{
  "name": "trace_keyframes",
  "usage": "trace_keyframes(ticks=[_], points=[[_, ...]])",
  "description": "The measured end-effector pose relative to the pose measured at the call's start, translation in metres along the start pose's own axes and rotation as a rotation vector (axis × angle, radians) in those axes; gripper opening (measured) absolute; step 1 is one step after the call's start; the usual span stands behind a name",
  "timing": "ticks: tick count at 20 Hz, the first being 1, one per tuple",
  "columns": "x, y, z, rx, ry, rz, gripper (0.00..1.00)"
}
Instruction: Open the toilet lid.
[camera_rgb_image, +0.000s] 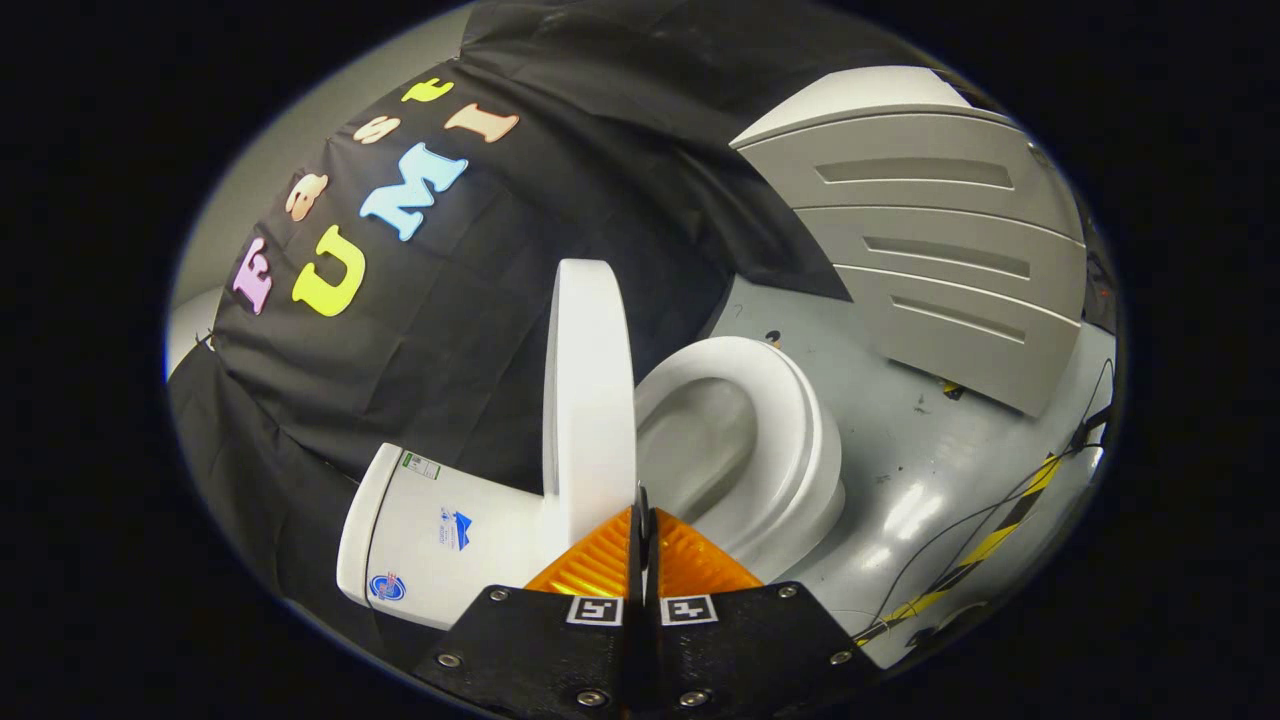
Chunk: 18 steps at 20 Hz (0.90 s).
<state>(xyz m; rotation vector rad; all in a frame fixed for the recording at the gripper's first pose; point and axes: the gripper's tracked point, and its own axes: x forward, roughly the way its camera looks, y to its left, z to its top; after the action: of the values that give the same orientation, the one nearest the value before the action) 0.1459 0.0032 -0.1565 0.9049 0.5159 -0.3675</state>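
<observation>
The toilet lid (588, 390) stands raised on edge beside the bare seat (790, 450) — the opening looks essentially done. The claw (643, 525) is pressed together, holding nothing, its tips just at the lid's edge — only backing off seems left.

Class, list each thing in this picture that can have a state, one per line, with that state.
toilet lid: raised, standing upright
toilet seat: down on the bowl
toilet bowl: uncovered
gripper: fingers shut together, holding nothing, tips at the lid's edge
grey cabinet: drawers closed
</observation>
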Motion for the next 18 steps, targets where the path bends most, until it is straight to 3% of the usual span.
trace_keyframes(ticks=[18], points=[[-0.016, 0.041, 0.004, -0.265, -0.010, -0.018, 0.00]])
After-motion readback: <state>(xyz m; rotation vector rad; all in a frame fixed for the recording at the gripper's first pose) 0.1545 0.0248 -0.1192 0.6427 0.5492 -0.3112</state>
